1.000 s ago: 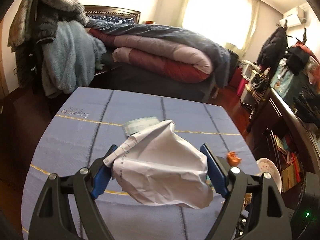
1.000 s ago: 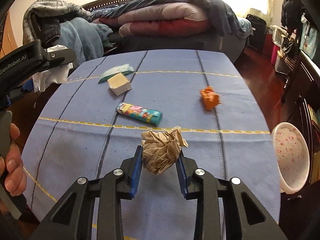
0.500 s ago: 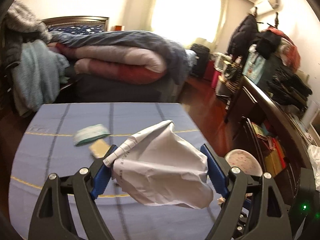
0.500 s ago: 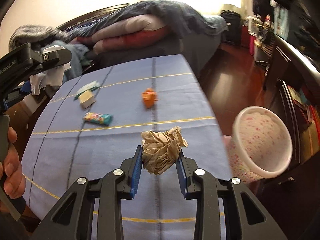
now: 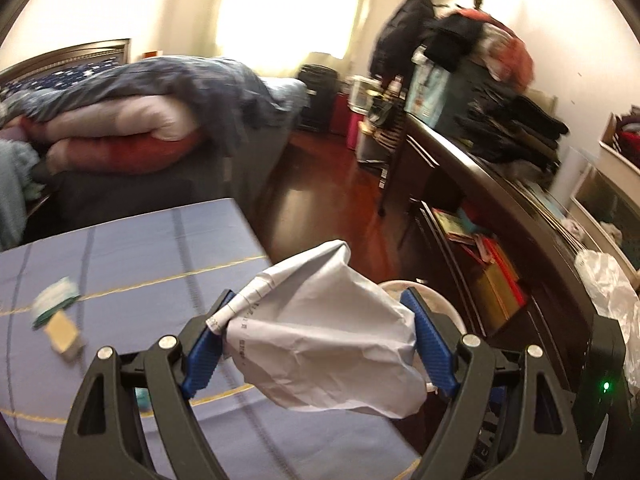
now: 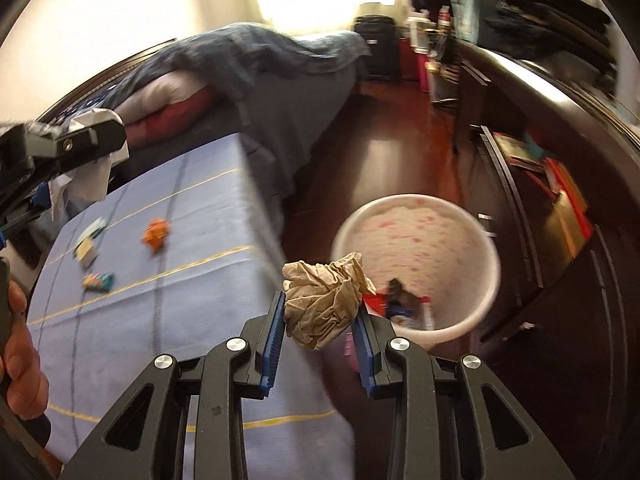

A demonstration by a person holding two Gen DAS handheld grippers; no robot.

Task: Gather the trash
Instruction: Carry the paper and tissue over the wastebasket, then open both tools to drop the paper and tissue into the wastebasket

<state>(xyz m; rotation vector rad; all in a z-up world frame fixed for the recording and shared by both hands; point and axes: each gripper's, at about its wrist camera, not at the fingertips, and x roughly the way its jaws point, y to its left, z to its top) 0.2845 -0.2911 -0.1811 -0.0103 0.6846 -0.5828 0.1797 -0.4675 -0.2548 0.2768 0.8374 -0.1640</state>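
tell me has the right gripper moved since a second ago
Yes. The right gripper, shut on the brown paper wad, has swung off the blue table towards the pink bin, which now sits just beyond its fingers.

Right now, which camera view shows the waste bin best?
The right wrist view: the waste bin shows its whole rim and trash inside. In the left wrist view only a slice of rim shows behind the white paper.

White crumpled paper [image 5: 328, 332], tan wad [image 6: 324, 300], pink-speckled white bin [image 6: 420, 240]

Crumpled matt paper [image 5: 328, 332], glossy wood floor [image 5: 320, 200]
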